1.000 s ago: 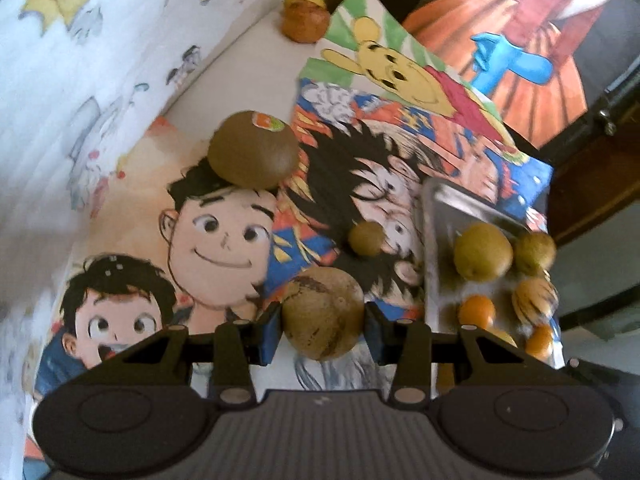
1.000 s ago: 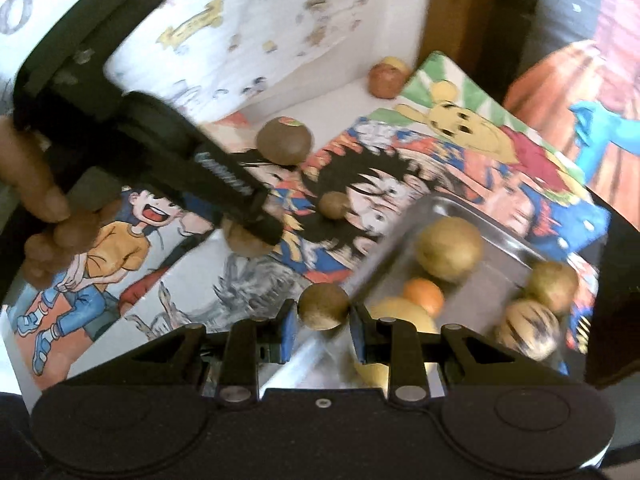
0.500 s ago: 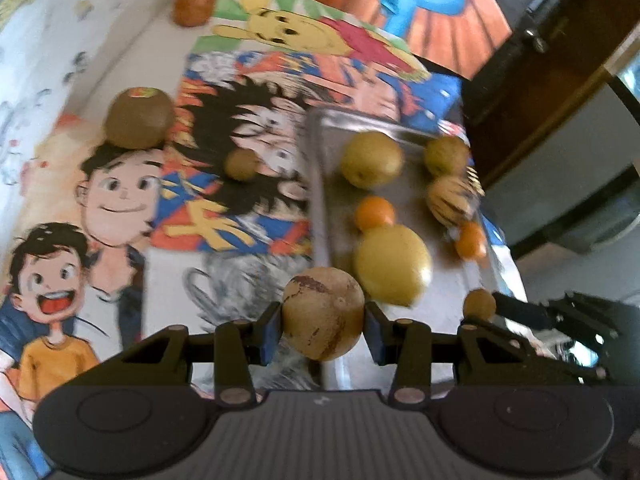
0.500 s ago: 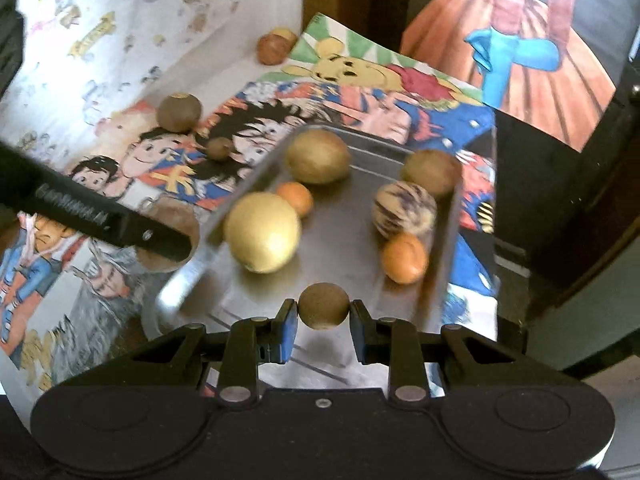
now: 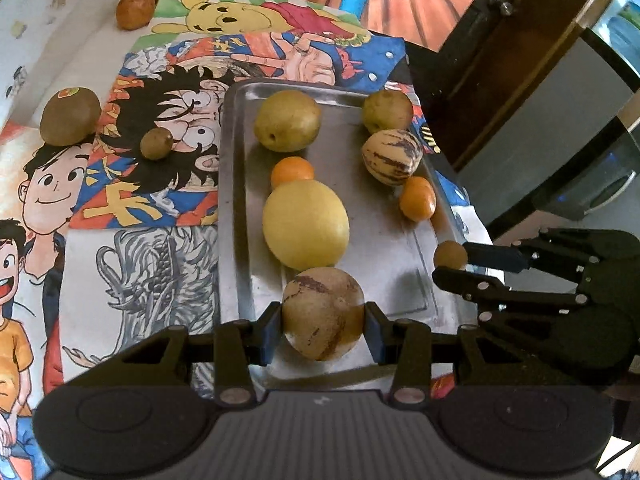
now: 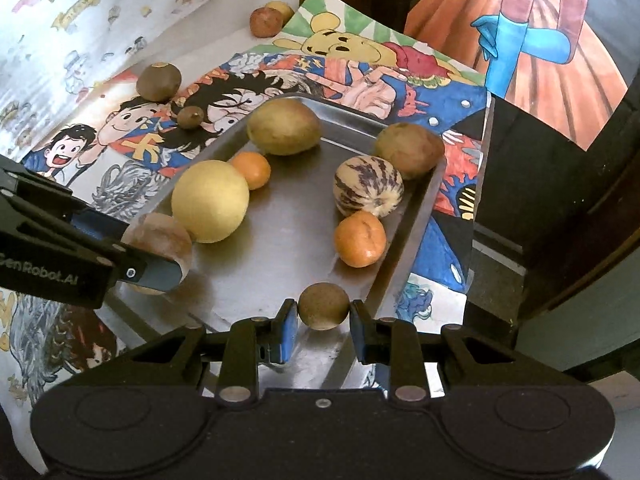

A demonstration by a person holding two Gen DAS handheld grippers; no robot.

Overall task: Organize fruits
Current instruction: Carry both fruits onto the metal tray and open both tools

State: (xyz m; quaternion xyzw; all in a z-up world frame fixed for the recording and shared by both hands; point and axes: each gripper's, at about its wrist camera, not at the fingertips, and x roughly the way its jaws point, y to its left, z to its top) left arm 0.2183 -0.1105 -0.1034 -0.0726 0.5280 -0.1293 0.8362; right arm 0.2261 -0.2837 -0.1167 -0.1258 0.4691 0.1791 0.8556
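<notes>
The left tool (image 5: 323,317) is clenched on a round tan fruit with brown blotches (image 5: 323,312), held over the near end of the steel tray (image 5: 404,280), just by the big yellow fruit (image 5: 306,224). The right tool (image 6: 323,321) grips a small brown fruit (image 6: 323,306) over the tray's near right rim. Two kiwis (image 5: 70,116) lie on the cartoon-covered surface (image 5: 132,208) left of the tray
</notes>
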